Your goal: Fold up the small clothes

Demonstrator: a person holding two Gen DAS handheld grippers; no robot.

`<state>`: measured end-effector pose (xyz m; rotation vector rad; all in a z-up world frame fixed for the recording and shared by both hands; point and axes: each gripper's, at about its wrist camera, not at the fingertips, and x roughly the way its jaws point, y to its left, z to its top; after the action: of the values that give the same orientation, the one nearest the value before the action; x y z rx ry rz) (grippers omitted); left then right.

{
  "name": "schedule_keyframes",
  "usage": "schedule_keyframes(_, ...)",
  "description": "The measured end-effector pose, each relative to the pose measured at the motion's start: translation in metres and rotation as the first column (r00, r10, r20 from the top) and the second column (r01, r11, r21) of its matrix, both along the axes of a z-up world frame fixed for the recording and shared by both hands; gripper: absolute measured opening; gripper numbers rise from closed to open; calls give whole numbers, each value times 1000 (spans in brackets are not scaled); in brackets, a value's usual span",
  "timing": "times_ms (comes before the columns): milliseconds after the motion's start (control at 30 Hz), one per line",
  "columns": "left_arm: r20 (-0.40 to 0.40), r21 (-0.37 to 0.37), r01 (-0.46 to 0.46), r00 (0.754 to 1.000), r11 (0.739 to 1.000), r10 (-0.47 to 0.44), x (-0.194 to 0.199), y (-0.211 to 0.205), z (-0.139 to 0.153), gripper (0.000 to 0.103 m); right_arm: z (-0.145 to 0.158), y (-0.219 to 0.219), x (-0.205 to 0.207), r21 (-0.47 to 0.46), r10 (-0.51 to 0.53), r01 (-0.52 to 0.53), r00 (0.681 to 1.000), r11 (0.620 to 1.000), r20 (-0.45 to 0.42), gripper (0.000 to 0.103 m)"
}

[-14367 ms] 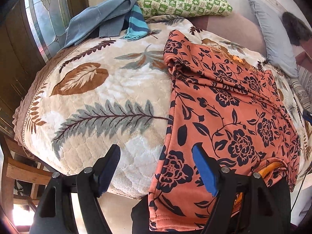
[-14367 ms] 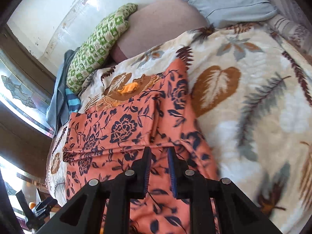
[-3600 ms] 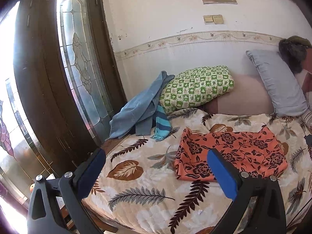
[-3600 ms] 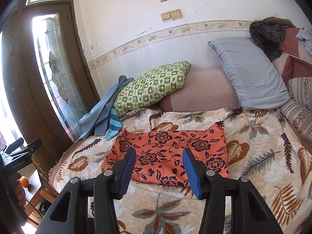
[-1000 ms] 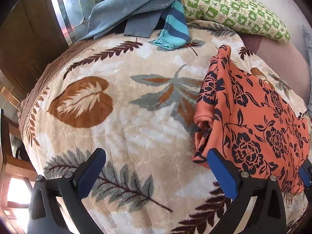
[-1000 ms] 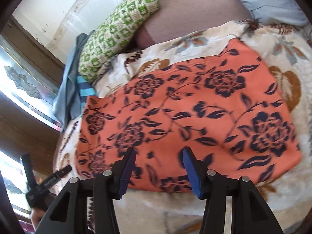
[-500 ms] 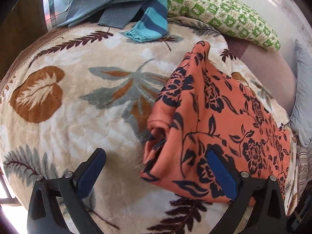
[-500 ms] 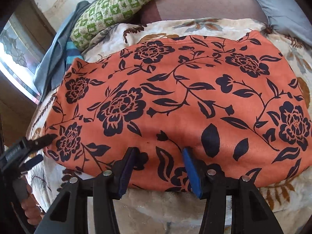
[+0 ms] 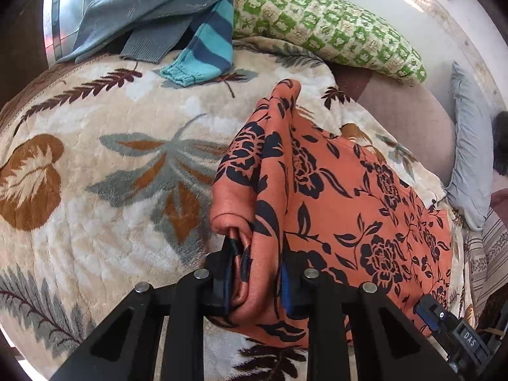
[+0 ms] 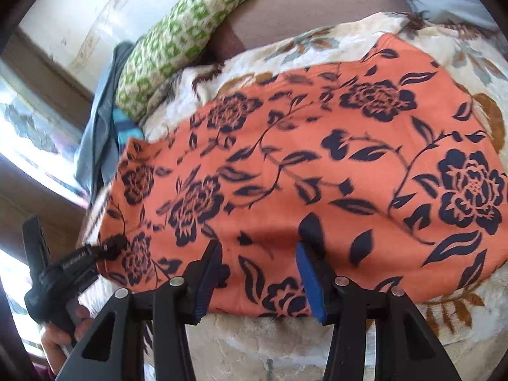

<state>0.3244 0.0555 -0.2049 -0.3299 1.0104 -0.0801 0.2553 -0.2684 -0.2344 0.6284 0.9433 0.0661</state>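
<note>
An orange garment with dark blue flowers (image 9: 349, 197) lies folded on the leaf-patterned blanket (image 9: 95, 165). My left gripper (image 9: 257, 273) is shut on its near left corner, and the cloth bunches up between the blue pads. In the right wrist view the garment (image 10: 317, 165) spreads wide across the bed. My right gripper (image 10: 258, 273) is open, with its fingers over the garment's near edge. The left gripper also shows in the right wrist view (image 10: 108, 246) at the garment's left corner.
A green checked pillow (image 9: 333, 28) and a grey-blue pillow (image 9: 470, 158) lie at the back. A pile of blue clothes with a striped sleeve (image 9: 203, 41) sits at the back left. The bed edge drops off in front (image 10: 285, 343).
My left gripper has moved in and shut on the garment's left corner. My right gripper has come closer to the near edge, still open.
</note>
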Motion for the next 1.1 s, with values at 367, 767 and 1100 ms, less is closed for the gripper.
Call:
schedule_keyframes(367, 156, 76, 208, 964, 975, -217, -11, -92, 103, 21, -5, -91, -38, 350, -248, 220, 968, 910, 34, 50)
schedule_keyframes(767, 127, 133, 583, 792, 801, -598, -53, -349, 93, 22, 13, -216, -117, 316, -478, 420, 868, 851, 134, 50)
schedule_keyframes(1100, 159, -15, 702, 704, 712, -692, -67, -330, 78, 66, 10, -258, -144, 259, -503, 464, 858, 847, 107, 51)
